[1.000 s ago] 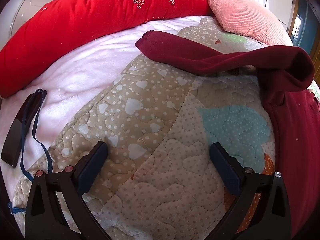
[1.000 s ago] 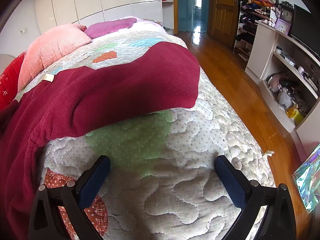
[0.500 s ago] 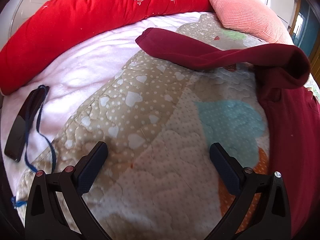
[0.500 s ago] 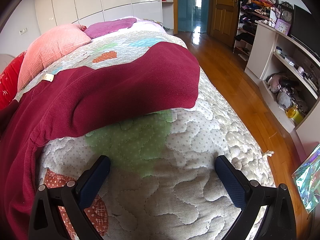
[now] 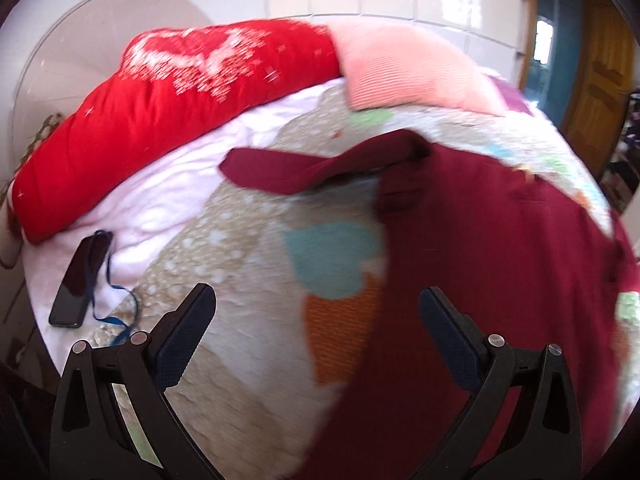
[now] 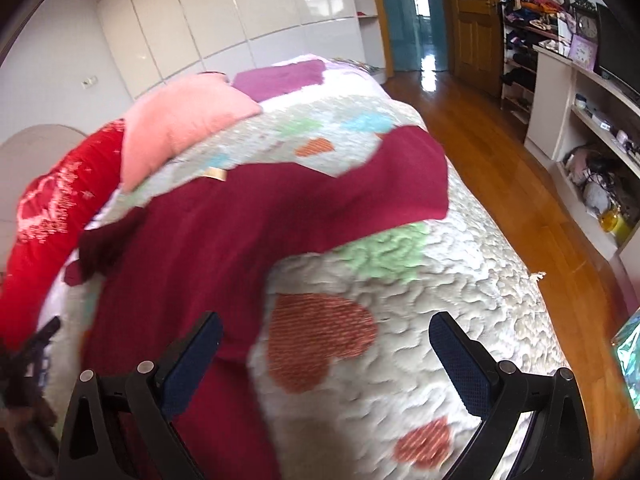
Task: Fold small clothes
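A dark red sweater [image 5: 500, 264] lies spread on a quilted bed; one sleeve [image 5: 304, 168] stretches left toward the pillows. It also shows in the right wrist view [image 6: 224, 248], its other sleeve [image 6: 404, 184] reaching right. My left gripper [image 5: 316, 320] is open and empty above the quilt, its right finger over the sweater's edge. My right gripper [image 6: 324, 352] is open and empty, its left finger over the sweater body.
A red bolster [image 5: 172, 100] and a pink pillow [image 5: 404, 68] lie at the head of the bed. A black phone [image 5: 78, 280] with a blue cord lies on the white sheet. Wooden floor [image 6: 520, 184] and shelves [image 6: 580, 92] are right of the bed.
Both grippers have pulled up and back from the bed, so more of the room and sweater shows. Both views are motion-blurred. Both stay open.
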`<state>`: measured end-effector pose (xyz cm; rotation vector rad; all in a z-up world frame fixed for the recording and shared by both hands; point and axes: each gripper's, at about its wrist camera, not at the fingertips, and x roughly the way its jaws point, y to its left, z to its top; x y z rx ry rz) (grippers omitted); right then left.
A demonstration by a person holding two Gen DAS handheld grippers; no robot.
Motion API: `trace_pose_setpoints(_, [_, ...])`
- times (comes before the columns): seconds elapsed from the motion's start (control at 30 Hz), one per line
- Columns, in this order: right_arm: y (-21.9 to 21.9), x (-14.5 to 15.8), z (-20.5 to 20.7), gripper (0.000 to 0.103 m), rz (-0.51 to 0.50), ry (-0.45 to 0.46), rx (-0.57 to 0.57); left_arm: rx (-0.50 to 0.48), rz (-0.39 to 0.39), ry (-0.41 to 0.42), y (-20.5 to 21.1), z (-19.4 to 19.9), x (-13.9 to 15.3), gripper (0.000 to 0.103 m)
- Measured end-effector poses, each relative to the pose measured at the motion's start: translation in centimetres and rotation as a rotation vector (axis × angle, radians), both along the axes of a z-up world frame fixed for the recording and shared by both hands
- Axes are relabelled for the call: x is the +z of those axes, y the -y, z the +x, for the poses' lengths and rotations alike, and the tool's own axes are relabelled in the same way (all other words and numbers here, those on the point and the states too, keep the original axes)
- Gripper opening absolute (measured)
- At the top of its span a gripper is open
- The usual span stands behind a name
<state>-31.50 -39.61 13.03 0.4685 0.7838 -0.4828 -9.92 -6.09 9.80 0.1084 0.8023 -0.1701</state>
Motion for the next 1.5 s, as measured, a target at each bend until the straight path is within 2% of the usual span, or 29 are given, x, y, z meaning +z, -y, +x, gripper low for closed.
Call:
trace_pose_setpoints(0.2, [-3.2, 3.5, 0.4, 0.103, 0.056, 0.045, 0.081, -0.076, -0.029, 0.031, 2.7, -2.7, 1.9, 0.102])
trace_pose_setpoints(0.37, [-4.1, 4.6, 2.6, 0.103, 0.026, 0.071, 0.079, -0.114, -0.006, 0.068, 4.7, -3.7, 3.1, 0.102])
trace_pose_setpoints(0.47, [-5.0, 4.9, 4.1, 0.103, -0.023, 0.118, 0.099, -0.130, -0.008, 0.076, 5.4, -3.7, 3.5, 0.102])
trace_pose_setpoints(0.67, [-6.5, 4.0, 7.8, 0.103, -0.129, 0.103, 0.128, -0.155, -0.007, 0.073, 6.8, -2.9, 3.2, 0.102])
trace_pose_setpoints(0.87, [-6.6, 2.7, 10.5, 0.103, -0.171, 0.090, 0.112, -0.170, -0.021, 0.056, 7.8, -1.5, 2.2, 0.102])
trace_pose_setpoints(1.13, [-6.7, 0.4, 13.2, 0.103, -0.159, 0.051, 0.122, -0.169, -0.027, 0.021, 8.1, 0.4, 0.6, 0.102])
trace_pose_setpoints(1.5, [-6.9, -1.2, 15.2, 0.103, -0.166, 0.024, 0.130, -0.152, -0.033, 0.008, 8.0, 2.0, -0.1, 0.102])
